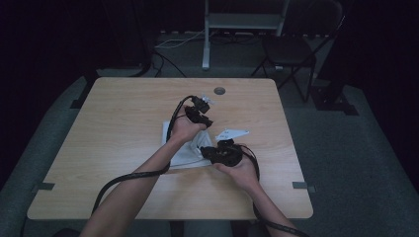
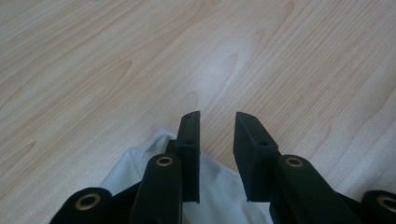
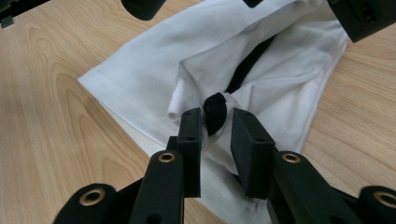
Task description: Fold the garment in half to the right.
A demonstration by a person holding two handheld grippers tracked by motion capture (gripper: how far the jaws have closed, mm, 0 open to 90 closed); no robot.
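Observation:
A white cloth (image 1: 184,154) with a black band (image 3: 245,70) lies crumpled on the wooden table (image 1: 123,123). In the high view my left gripper (image 1: 203,120) is over the cloth's far edge and my right gripper (image 1: 210,152) at its right side. In the left gripper view, the left gripper (image 2: 217,122) stands open with bare wood showing through the gap and the cloth (image 2: 140,163) under its jaws. My right gripper (image 3: 215,116) has a bunched fold of cloth (image 3: 154,56) with a black knot between its fingertips; the pads stand slightly apart from it.
A round cable hole (image 1: 219,91) sits near the table's far edge. Beyond the table are a dark chair (image 1: 291,49) and a metal stand (image 1: 242,22). Cables trail from both grippers toward the table's front edge. Parts of the left gripper (image 3: 364,18) hang at the top of the right gripper view.

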